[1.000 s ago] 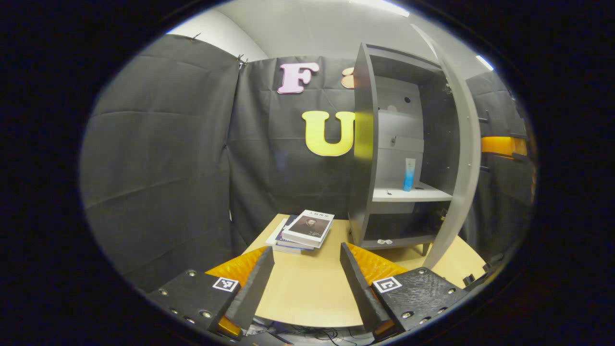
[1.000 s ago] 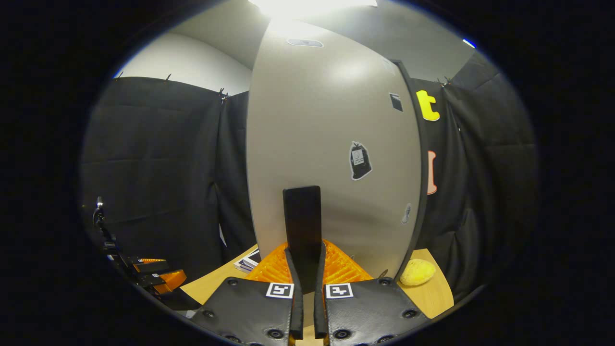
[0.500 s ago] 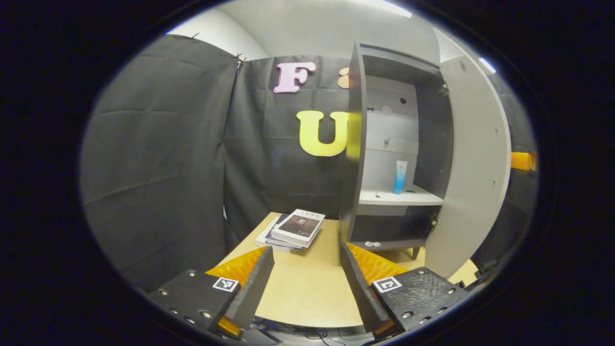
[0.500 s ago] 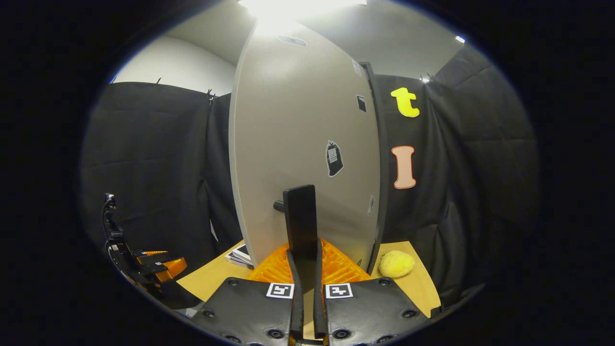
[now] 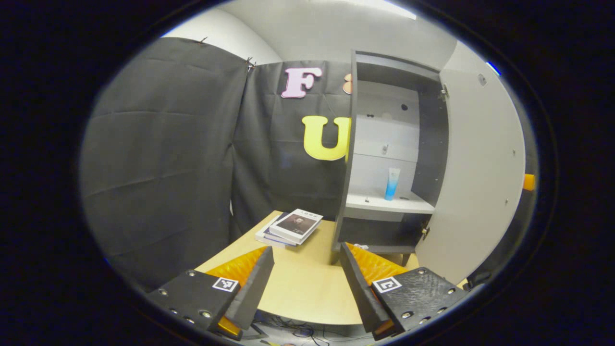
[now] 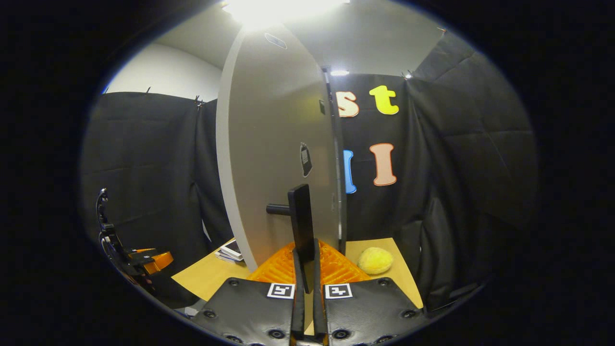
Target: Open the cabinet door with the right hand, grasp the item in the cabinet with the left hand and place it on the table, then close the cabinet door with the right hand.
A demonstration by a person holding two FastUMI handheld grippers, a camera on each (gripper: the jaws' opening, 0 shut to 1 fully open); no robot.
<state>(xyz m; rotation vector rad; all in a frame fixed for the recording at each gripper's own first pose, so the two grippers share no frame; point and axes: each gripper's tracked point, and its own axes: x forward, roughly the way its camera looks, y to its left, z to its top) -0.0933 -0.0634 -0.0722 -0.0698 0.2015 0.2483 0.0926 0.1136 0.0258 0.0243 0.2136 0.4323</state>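
The grey cabinet [image 5: 384, 96] stands on the table with its door [image 5: 475, 182] swung wide to the right. On its middle shelf a blue and white tube [image 5: 392, 183] stands upright. My left gripper [image 5: 307, 269] is open above the table's near edge, well short of the cabinet, with nothing between its fingers. In the right gripper view I face the door's outer side [image 6: 274, 158]. My right gripper [image 6: 306, 262] is shut on the black upright door handle [image 6: 301, 218].
A stack of books [image 5: 290, 227] lies on the wooden table [image 5: 298, 293] left of the cabinet. A yellow fuzzy ball [image 6: 375, 260] sits on the table beyond the door's hinge side. Black cloth walls close in the booth.
The door has swung further open, drawn by my right gripper on its handle. The cabinet's inside shows more fully in the left gripper view. The tube has not moved.
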